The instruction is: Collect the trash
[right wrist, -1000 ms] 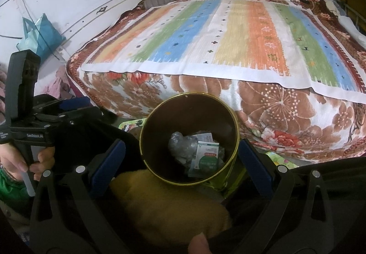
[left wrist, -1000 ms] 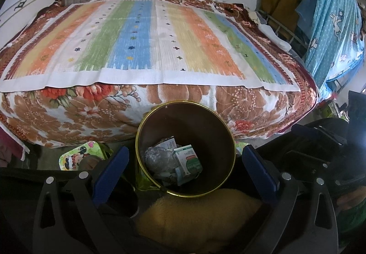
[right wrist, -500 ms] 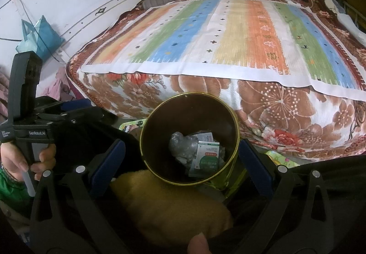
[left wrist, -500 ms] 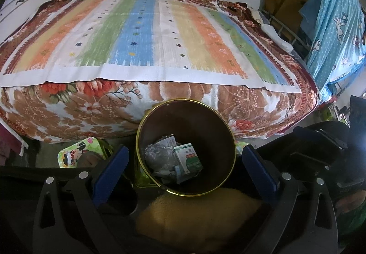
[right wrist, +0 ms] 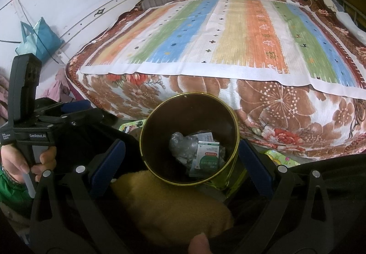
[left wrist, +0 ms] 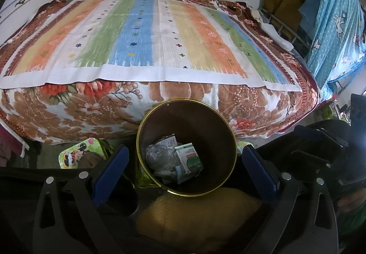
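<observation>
A dark trash bin with a gold rim [left wrist: 146,130] [right wrist: 235,126] stands on the floor against the bed. Inside lie a crumpled grey plastic wad [left wrist: 157,155] [right wrist: 183,146], a green and white carton [left wrist: 189,159] [right wrist: 207,159] and paper scraps. My left gripper [left wrist: 185,162] is open and empty, its blue pads on either side of the bin's mouth. My right gripper [right wrist: 180,158] is open and empty, also straddling the bin from above. The left gripper's body [right wrist: 29,130] shows at the left of the right wrist view.
A bed with a striped mat [left wrist: 146,34] over a floral blanket [left wrist: 68,112] fills the background. A yellow fuzzy cushion [left wrist: 199,215] [right wrist: 164,203] lies just below the bin. A cartoon-print item [left wrist: 75,153] lies on the floor left. Blue cloth [left wrist: 336,20] hangs right.
Both views have tilted slightly downward, so the bed sits lower in frame. The bin, its contents and both open grippers stay as they were.
</observation>
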Tool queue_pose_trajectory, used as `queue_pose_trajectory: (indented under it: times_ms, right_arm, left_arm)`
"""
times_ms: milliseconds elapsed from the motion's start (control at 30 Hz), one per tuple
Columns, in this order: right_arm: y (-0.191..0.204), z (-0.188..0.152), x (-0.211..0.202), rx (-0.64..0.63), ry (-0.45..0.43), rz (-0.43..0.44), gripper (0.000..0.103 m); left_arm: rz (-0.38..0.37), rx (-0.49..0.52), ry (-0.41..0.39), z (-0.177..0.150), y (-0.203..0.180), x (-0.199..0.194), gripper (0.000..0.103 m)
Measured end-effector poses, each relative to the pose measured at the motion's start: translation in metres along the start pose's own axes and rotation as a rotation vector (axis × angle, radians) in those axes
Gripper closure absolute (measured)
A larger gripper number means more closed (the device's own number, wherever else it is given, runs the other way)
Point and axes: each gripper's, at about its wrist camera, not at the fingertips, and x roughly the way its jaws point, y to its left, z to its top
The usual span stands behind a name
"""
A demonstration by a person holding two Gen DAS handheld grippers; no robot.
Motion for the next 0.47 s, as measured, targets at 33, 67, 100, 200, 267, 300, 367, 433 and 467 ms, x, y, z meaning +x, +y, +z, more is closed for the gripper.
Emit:
queue_pose_trajectory:
  times_ms: [33, 67, 100, 200, 267, 300, 367, 433, 467]
  right_arm:
    - [0.0, 0.0001, 0.0, 0.0, 0.0, -0.001, 0.009]
    - [0.0009, -0.0004, 0.0004, 0.0, 0.0, -0.001, 0.009]
    - [0.0, 0.0001, 0.0, -0.001, 0.0, 0.0, 0.009]
    - [-0.0001, 0.0001, 0.0, 0.0, 0.001, -0.001, 0.009]
    - [0.0006, -0.0002, 0.0002, 0.001, 0.001, -0.001, 0.009]
    - [-0.0002, 0.0001, 0.0, 0.001, 0.0, 0.0, 0.009]
    - [0.0004, -0.0001, 0.0003, 0.001, 0.0, 0.0, 0.009]
    - [-0.0005, 0.0002, 0.0, 0.001, 0.001, 0.0, 0.009]
    - [0.0004, -0.0002, 0.0002, 0.002, 0.002, 0.0, 0.009]
  left_arm:
    - [0.0, 0.0, 0.0, -0.0001, 0.0004, -0.0002, 0.006]
    - [-0.001, 0.0, 0.0, -0.0001, 0.0003, -0.0003, 0.006]
    - [-0.001, -0.001, -0.001, 0.0001, -0.0005, -0.0001, 0.006]
    - [0.001, 0.005, 0.001, -0.0003, -0.0009, 0.0004, 0.006]
    - [-0.008, 0.016, 0.008, -0.0014, -0.0004, 0.0007, 0.006]
    - [-0.012, 0.025, 0.012, -0.0021, -0.0019, 0.0013, 0.006]
    - [-0.006, 0.038, 0.015, -0.0019, -0.0058, 0.0029, 0.006]
    - [-0.006, 0.034, 0.017, -0.0014, -0.0059, 0.0031, 0.006]
    - [-0.007, 0.032, 0.017, -0.0012, -0.0058, 0.0031, 0.006]
